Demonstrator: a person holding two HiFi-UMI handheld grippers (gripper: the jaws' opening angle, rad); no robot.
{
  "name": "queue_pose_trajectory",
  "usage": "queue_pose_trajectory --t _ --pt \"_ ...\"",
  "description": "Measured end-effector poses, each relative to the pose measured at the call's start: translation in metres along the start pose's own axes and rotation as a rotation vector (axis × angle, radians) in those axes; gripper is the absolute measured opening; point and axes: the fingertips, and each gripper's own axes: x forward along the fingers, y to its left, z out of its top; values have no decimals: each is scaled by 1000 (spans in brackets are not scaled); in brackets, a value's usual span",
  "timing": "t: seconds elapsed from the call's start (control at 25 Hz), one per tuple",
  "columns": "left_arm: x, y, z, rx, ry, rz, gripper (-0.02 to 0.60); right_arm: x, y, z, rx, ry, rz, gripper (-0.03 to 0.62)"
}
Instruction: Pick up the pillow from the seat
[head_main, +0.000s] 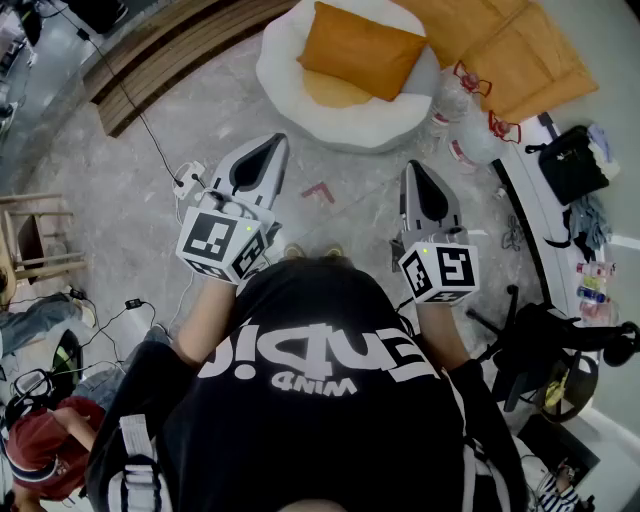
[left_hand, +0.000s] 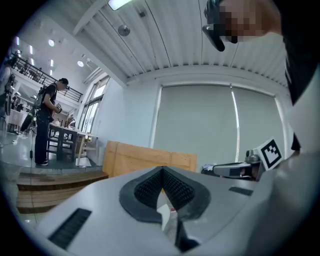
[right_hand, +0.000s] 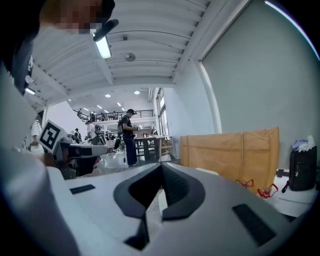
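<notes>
Overhead, orange pillow lying on white round seat, well ahead of both claws, left claw closed, empty, right claw closed, empty, open grey floor between claws and seat edge

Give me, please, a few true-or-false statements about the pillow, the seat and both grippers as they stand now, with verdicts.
1. The orange pillow lies on the white seat. True.
2. The left gripper is shut on the pillow. False: its fingers are together on nothing, and it is held well short of the seat.
3. The right gripper has its fingers together and holds nothing. True.
4. The seat stands behind the person. False: it is on the floor ahead of the person, beyond both grippers.
5. A black bag sits off to the person's right. True.
</notes>
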Motion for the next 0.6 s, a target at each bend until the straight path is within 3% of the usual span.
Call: queue_pose_trajectory --t 0.6 --pt "-18 7 0 8 13 -35 8 -7 22 3 18 -20 -8 21"
